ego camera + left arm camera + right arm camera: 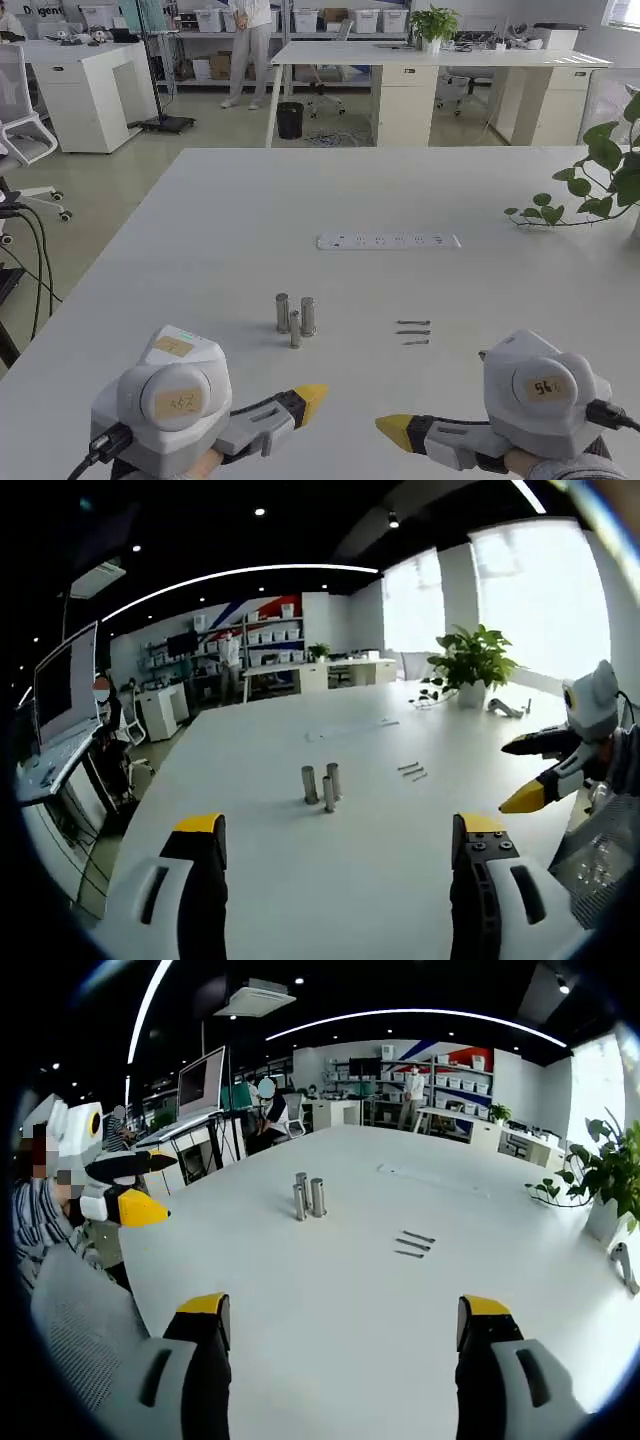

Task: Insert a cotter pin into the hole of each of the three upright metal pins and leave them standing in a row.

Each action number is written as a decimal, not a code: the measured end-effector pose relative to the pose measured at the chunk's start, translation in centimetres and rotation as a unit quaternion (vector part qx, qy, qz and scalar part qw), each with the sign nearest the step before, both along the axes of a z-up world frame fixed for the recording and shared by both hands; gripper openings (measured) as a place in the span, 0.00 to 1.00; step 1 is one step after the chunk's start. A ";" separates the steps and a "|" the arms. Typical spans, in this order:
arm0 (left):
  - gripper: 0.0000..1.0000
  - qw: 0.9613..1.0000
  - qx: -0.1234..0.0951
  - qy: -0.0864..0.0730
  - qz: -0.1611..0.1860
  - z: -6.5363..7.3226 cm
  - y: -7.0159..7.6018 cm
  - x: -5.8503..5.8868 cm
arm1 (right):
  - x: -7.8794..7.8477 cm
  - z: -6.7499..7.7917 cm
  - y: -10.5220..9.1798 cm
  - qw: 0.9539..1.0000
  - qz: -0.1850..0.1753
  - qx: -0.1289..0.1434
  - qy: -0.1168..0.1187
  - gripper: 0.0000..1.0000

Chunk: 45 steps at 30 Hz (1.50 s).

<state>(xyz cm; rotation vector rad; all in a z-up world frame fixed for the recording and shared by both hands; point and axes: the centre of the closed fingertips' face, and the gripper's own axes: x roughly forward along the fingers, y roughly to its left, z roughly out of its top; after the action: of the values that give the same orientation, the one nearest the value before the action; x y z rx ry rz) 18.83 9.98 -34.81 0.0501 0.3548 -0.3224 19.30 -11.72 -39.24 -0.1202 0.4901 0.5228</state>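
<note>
Right tool with "56" label, jaws wide apart

Upright metal pins; cotter pins flat

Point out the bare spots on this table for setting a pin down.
Bare: the strip between the metal pins and the cotter pins; the wide stretch left of the metal pins; the table beyond the power strip; the near gap between left tool and right tool. Crowded: the pin cluster, and the plant corner.
</note>
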 end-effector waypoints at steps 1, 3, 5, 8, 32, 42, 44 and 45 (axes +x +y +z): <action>0.87 1.000 0.002 -0.001 0.001 0.1 0.1 0.0 | -0.1 0.0 0.0 1.000 0.001 -0.002 0.001 0.85; 0.87 1.000 0.002 -0.004 0.000 0.2 0.1 0.1 | 0.0 0.1 0.0 1.000 0.000 -0.003 -0.001 0.85; 0.87 1.000 0.004 -0.004 0.000 0.2 0.1 0.1 | 0.0 0.2 0.0 1.000 0.000 -0.001 -0.001 0.85; 0.87 1.000 0.005 -0.003 -0.001 0.2 0.1 0.0 | 0.1 0.4 0.0 1.000 -0.002 -0.001 -0.006 0.85; 0.86 1.000 0.013 -0.002 0.003 0.0 0.4 0.0 | 0.3 0.8 -0.2 1.000 0.001 0.002 -0.008 0.85; 0.83 1.000 0.013 0.000 -0.001 -0.2 0.4 0.0 | 0.6 1.1 -0.4 1.000 -0.006 0.009 -0.014 0.84; 0.83 1.000 0.016 -0.001 -0.003 -0.3 0.4 0.1 | 0.6 1.1 -0.3 1.000 -0.005 0.009 -0.015 0.84; 0.83 1.000 0.016 -0.001 -0.003 -0.3 0.4 0.1 | 0.6 1.1 -0.3 1.000 -0.004 0.010 -0.014 0.84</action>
<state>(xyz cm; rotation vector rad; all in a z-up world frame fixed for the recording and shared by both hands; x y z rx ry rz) 18.89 10.43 -35.12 0.0836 0.3582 -0.3227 19.87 -11.97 -38.13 -0.1072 0.4580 0.5178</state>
